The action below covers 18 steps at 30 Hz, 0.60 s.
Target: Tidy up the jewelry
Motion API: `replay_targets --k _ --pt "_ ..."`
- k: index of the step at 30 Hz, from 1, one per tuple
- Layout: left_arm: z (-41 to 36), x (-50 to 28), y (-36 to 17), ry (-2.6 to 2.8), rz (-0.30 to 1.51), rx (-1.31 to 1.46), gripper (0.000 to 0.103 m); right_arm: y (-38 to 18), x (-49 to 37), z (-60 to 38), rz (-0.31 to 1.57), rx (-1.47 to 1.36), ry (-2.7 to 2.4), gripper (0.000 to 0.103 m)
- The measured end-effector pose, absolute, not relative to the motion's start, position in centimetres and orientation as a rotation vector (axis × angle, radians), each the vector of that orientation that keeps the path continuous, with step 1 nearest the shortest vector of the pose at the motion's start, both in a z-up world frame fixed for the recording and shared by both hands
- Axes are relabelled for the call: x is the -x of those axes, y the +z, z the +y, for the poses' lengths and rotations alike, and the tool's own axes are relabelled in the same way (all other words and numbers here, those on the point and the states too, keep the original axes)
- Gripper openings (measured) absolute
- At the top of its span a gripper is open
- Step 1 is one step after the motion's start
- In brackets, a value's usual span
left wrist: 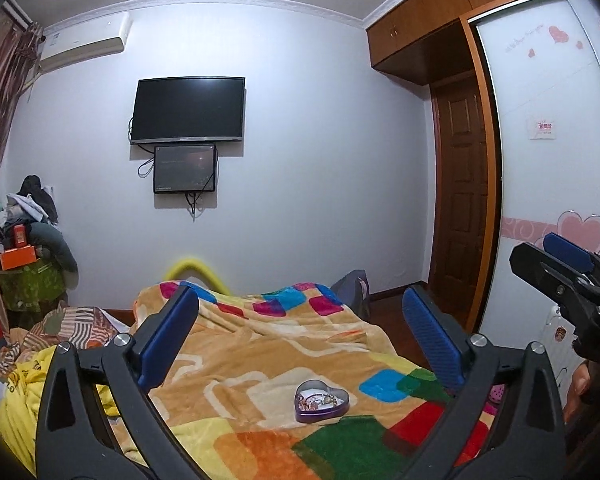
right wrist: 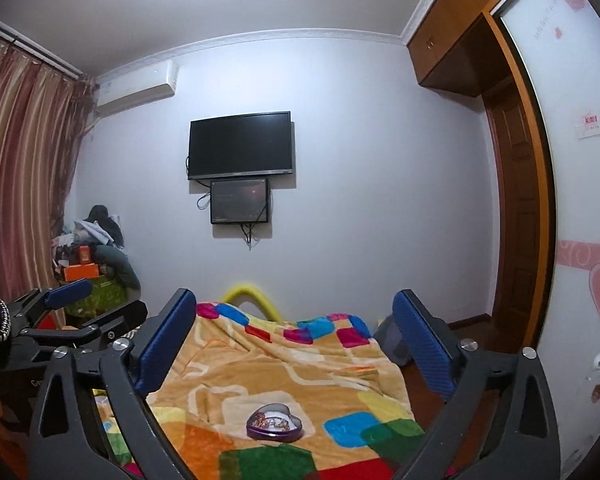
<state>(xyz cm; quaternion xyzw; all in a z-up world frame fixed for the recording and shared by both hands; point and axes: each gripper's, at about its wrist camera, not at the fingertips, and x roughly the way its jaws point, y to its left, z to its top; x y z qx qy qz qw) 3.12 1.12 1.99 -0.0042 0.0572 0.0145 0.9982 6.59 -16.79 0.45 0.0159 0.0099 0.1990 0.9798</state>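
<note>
A purple heart-shaped tin lies open on the colourful blanket and holds a tangle of jewelry. It also shows in the right wrist view, with the jewelry inside. My left gripper is open and empty, raised above the bed behind the tin. My right gripper is open and empty too, held above the bed. The right gripper also shows at the right edge of the left wrist view. The left gripper shows at the left of the right wrist view.
The bed's blanket fills the lower middle. A wall TV and small screen hang ahead. A cluttered pile stands at left by the curtain. A wardrobe with sliding door and wooden door are at right.
</note>
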Motion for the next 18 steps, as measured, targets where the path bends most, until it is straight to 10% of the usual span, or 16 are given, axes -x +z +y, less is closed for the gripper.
replay_targets --k 18 --pt "1.28 -3.26 1.45 0.039 0.138 0.02 0.103 -0.4 -5.74 -17.2 0.065 -0.001 0.396 0.098"
